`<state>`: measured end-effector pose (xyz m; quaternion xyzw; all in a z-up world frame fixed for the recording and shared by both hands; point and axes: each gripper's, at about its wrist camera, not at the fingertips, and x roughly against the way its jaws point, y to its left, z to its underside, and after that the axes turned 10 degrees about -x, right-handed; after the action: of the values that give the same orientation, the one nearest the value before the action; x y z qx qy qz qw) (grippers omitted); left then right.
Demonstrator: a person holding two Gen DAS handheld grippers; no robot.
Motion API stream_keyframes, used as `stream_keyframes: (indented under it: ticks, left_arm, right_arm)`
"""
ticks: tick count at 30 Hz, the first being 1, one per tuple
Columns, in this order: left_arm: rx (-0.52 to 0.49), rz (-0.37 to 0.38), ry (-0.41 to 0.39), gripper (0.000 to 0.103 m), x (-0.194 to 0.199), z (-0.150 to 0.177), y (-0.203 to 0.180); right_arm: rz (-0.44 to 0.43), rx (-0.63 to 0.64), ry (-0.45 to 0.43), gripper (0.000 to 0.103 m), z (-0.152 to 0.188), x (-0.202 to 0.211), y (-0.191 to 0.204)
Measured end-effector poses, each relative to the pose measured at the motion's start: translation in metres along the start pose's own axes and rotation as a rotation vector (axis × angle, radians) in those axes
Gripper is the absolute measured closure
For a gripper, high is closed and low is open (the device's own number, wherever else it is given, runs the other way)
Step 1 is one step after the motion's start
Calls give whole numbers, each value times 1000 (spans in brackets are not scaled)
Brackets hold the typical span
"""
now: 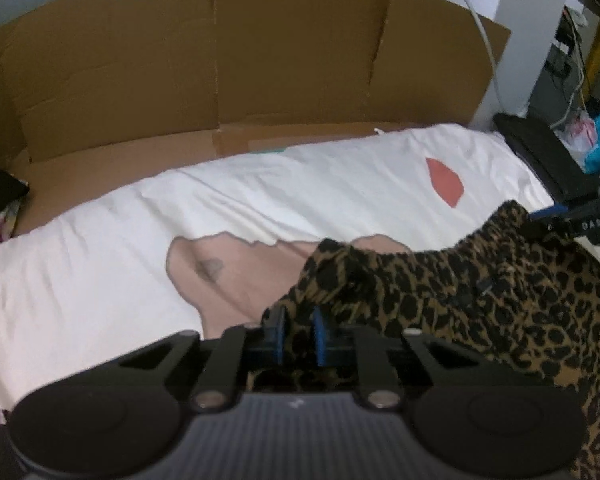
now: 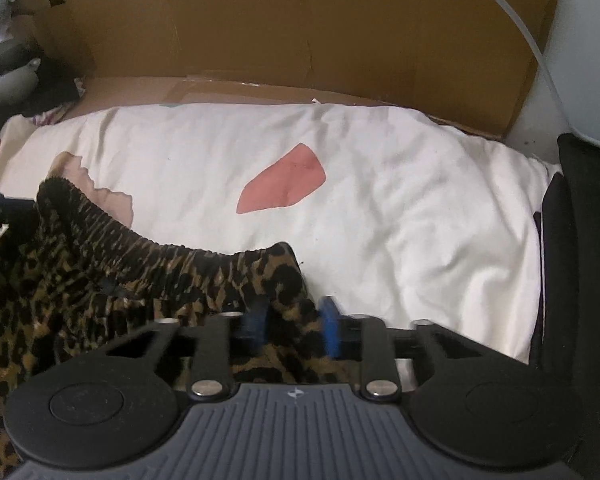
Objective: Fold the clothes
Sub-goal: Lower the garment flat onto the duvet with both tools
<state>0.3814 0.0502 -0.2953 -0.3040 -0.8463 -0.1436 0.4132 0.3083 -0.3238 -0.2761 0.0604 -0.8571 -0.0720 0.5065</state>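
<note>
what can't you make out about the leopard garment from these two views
- Leopard print garment: its lower part is cut off by the frame edge in both wrist views, so its type and length stay unknown.
- Left gripper: its own body hides the cloth beneath.
- Right gripper: blur hides whether the jaws press the cloth.

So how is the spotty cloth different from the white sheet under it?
The leopard-print garment is brown with black spots; the white sheet is plain apart from pink and red patches. The garment hangs bunched, gathered along its waistband, while the sheet lies spread flat with light wrinkles. The left gripper and right gripper each pinch the garment; neither grips the sheet. Both are soft fabric.
</note>
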Motion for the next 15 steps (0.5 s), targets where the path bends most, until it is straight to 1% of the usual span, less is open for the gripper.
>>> stream_keyframes:
  ticks: [1,3,4,6,7,9,10,12,14,15]
  left_arm:
    - [21,3,-7,91,0,1,2]
    - [76,6,-17,94,2,2,9]
    - [106,7,-21,103,3,2,13]
    - [177,-49,-27,103,6,5,24]
    - [234,-64,-32,103,7,8,35]
    - [314,-69,-38,103,11,13,50]
    - [315,-60,-46,103,14,12,52]
    - [302,-31,-55,103,19,9,52]
    - [249,-16,-48,103,21,3,43]
    - [225,-3,-44,102,21,0,37]
  right_arm:
    - [-10,-7,-14,84,0,3,-2]
    - [-22,-52,-41,87,-1,8,-9]
    - [-29,-85,-48,88,-2,10,-14]
    - [-26,-151,-59,90,-2,13,-22]
    - [-20,-183,-60,90,-2,12,-26]
    - [-12,-246,-58,90,-3,12,-33]
    - [-18,-267,-49,89,-4,10,-35]
    - [-12,-257,-42,85,-5,10,-33]
    - [-13,-244,-52,74,-5,13,-29]
    - [-20,-242,-59,72,-5,16,-28]
